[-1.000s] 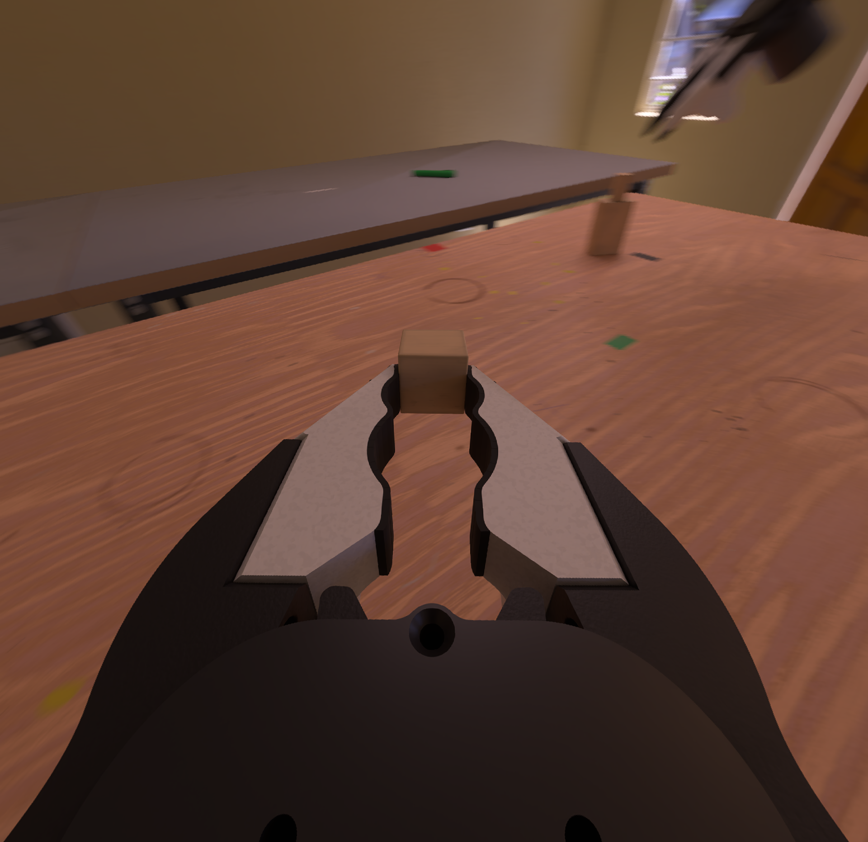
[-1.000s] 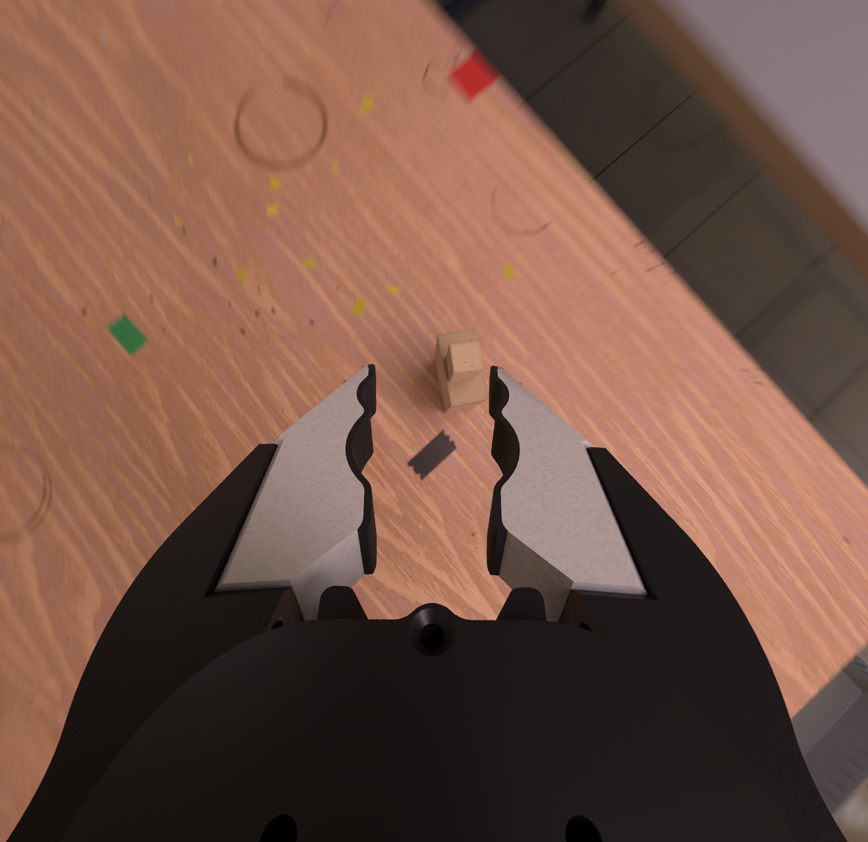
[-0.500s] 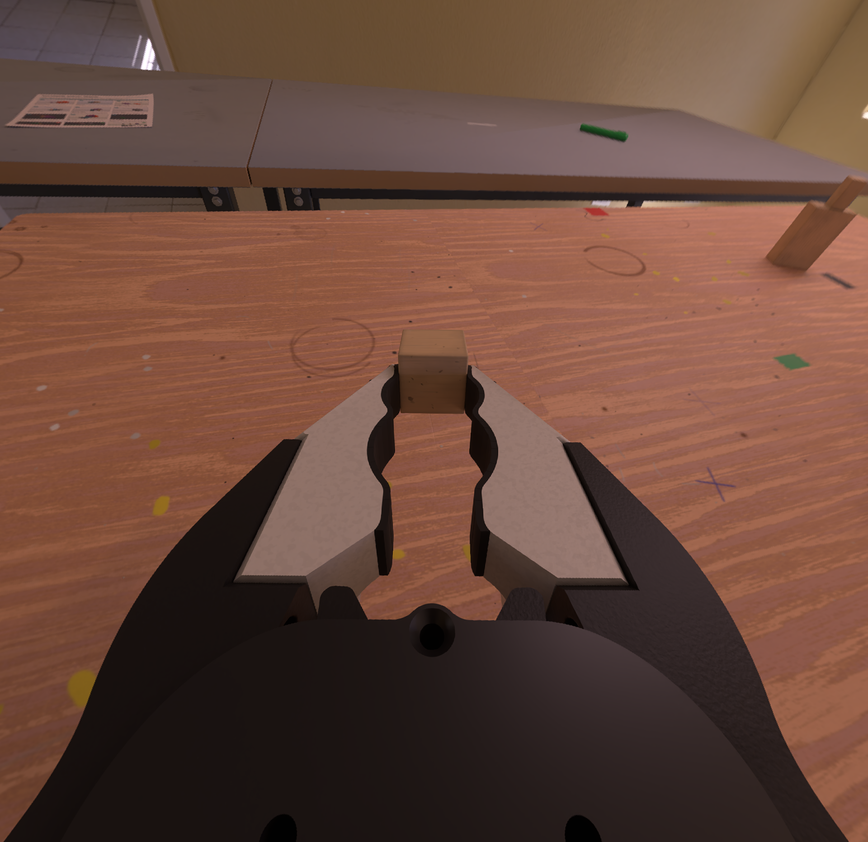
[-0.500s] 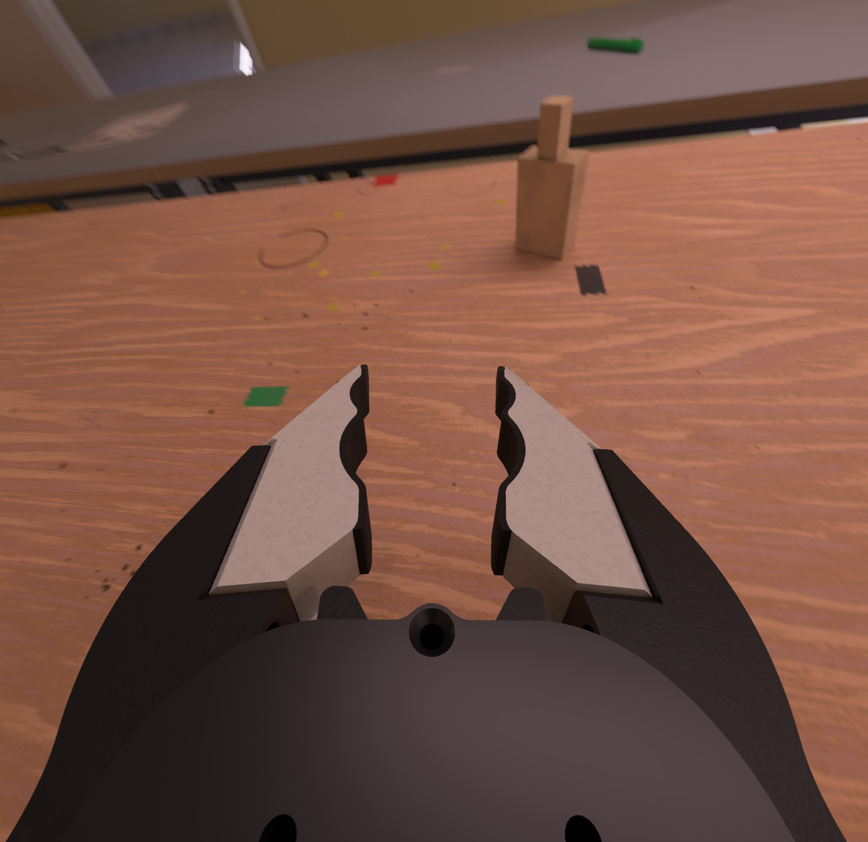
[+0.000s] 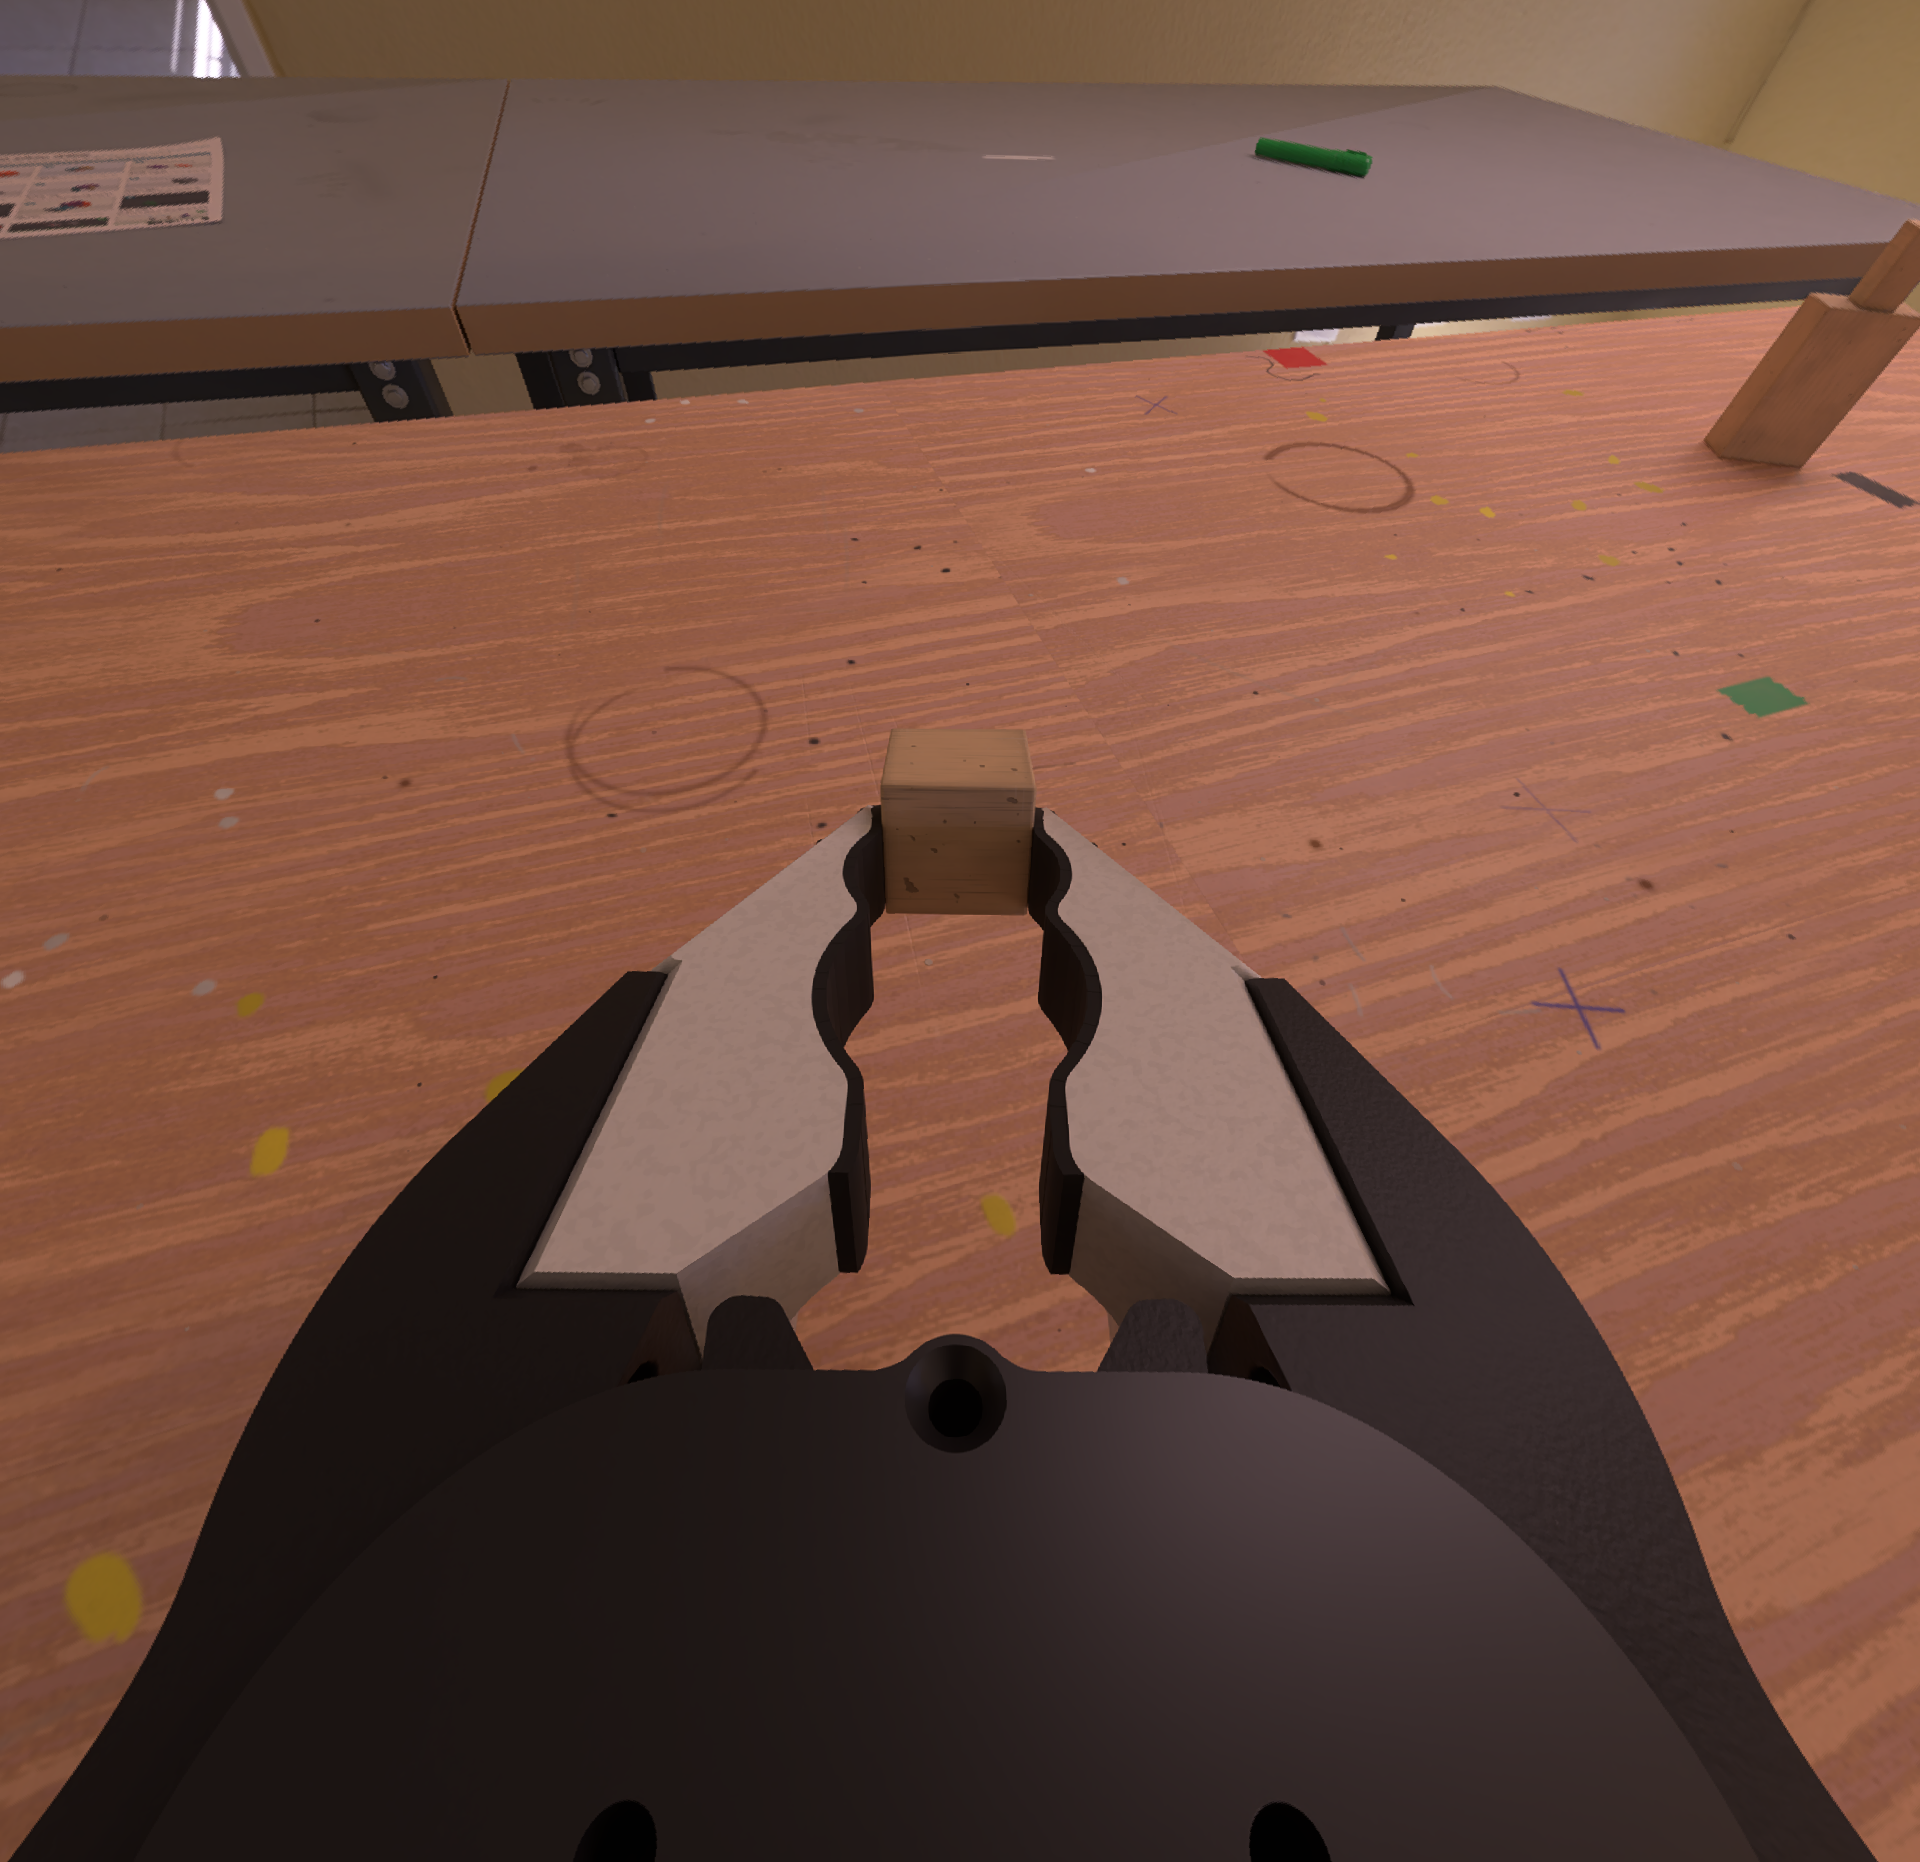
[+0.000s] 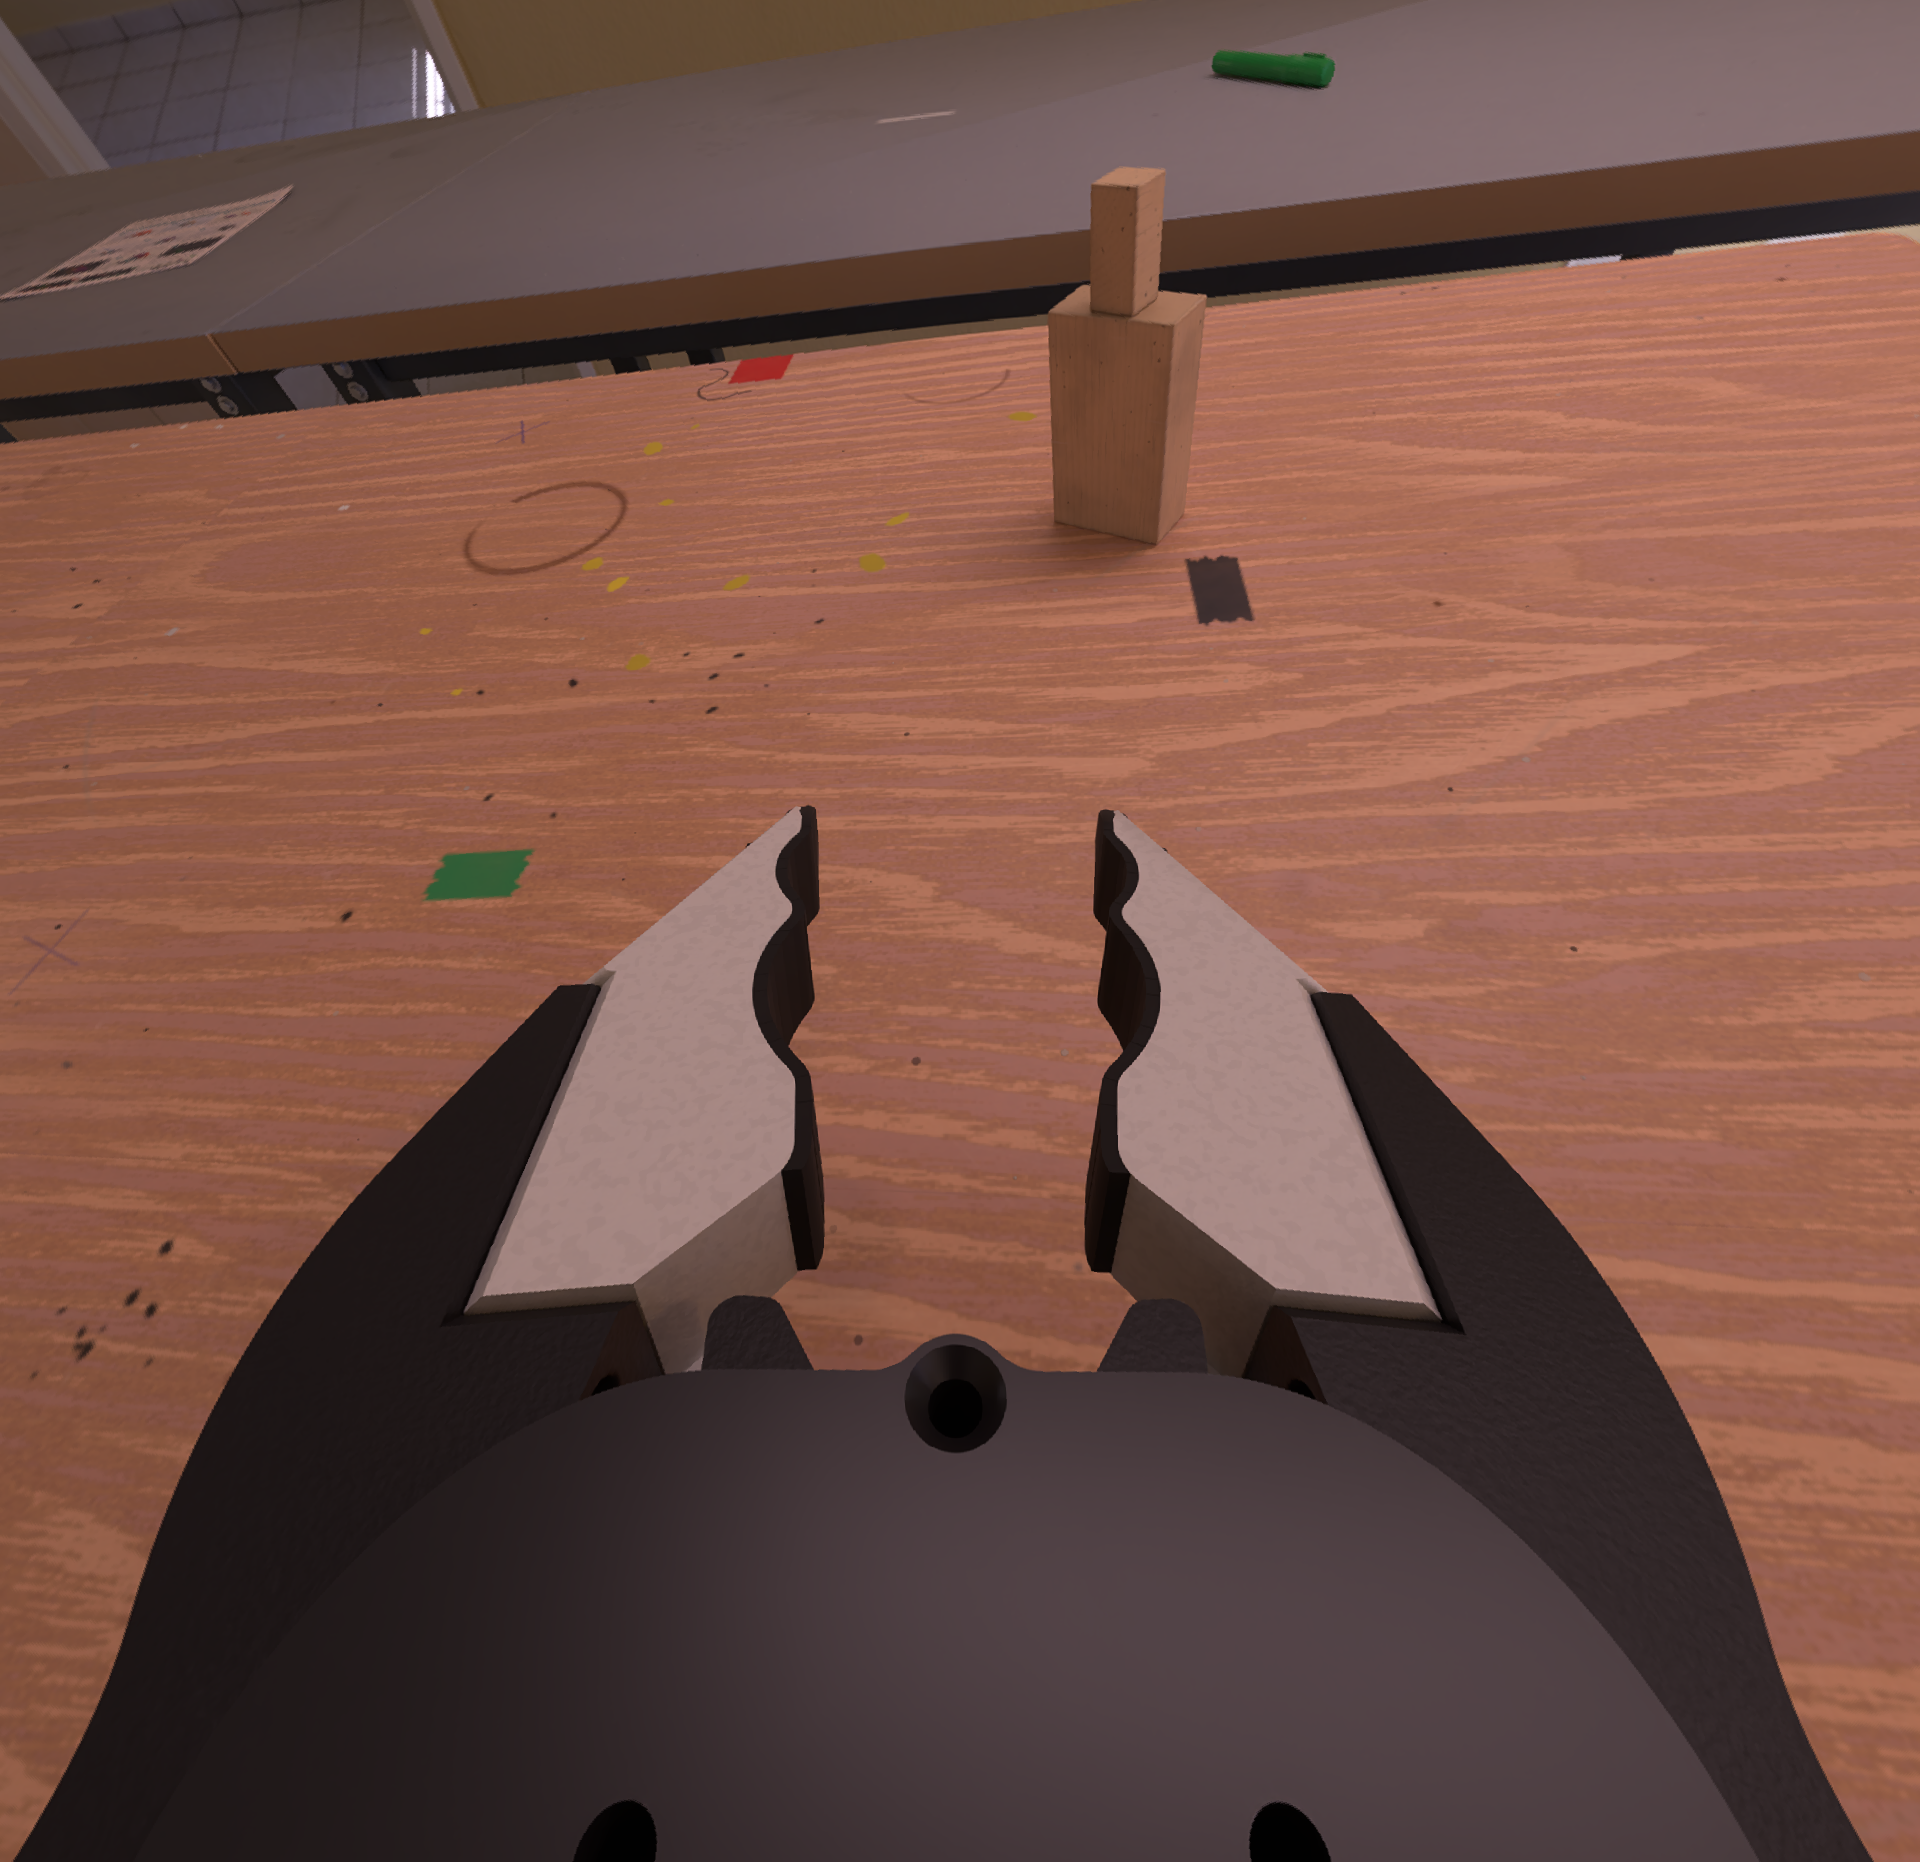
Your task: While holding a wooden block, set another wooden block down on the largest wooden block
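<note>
My left gripper (image 5: 956, 856) is shut on a small wooden cube (image 5: 956, 836), held at the fingertips above the wooden table (image 5: 416, 586). The largest wooden block (image 6: 1122, 420) stands upright at the far side of the table, with a slim wooden block (image 6: 1126, 241) standing upright on its top. Both also show at the right edge of the left wrist view, the large one (image 5: 1808, 389) with the slim one (image 5: 1896, 269) on it. My right gripper (image 6: 956, 836) is open and empty, well back from the stack and low over the table.
A grey table (image 5: 935, 212) runs behind the wooden one, with a green marker (image 6: 1273, 69) and a printed sheet (image 5: 104, 186) on it. Flat tape patches lie on the wood: green (image 6: 478, 874), black (image 6: 1219, 589), red (image 6: 761, 369).
My right gripper has drawn back from above the stack and levelled out, still open. My left gripper has swung its view left and settled, the cube still in it.
</note>
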Available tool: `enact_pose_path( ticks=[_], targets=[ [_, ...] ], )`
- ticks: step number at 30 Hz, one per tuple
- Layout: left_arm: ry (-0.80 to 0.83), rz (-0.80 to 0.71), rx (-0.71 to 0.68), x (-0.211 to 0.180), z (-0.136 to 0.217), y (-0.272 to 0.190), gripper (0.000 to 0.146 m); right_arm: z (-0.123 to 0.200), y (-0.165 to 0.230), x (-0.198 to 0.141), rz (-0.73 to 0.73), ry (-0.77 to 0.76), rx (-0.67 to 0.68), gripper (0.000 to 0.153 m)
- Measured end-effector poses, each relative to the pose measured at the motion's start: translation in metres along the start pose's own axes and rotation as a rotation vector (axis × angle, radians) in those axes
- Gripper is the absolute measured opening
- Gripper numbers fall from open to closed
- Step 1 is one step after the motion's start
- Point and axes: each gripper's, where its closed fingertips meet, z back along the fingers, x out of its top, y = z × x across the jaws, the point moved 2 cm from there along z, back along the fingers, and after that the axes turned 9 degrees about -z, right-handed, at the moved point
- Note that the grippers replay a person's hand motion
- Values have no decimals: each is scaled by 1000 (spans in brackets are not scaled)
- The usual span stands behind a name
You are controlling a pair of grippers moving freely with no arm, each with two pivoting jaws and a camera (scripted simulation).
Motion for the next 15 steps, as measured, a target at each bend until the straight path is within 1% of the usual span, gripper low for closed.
enact_pose_path(
  ticks=[5,8,9,11,12,13,14,15],
  targets=[
    [-2,-2,4,0,0,1,26,-1,0,2,-6,-7,1,53],
    [0,14,-7,0,-1,0,26,0,10,1,45,-10,20,53],
    [1,14,-10,0,-1,-1,26,0,20,0,79,-3,50,53],
    [-1,1,-10,0,-1,-3,26,-4,50,-7,114,42,171,55],
    [0,-9,-11,0,-1,-4,26,-9,65,-10,111,69,228,60],
    [3,-21,-12,0,-2,-5,26,-16,77,-10,100,80,251,70],
    [6,-32,-13,-1,-3,-7,26,-25,87,-8,90,79,250,78],
    [8,-43,-15,-1,-4,-8,26,-34,94,-6,90,80,238,82]
  ],
)
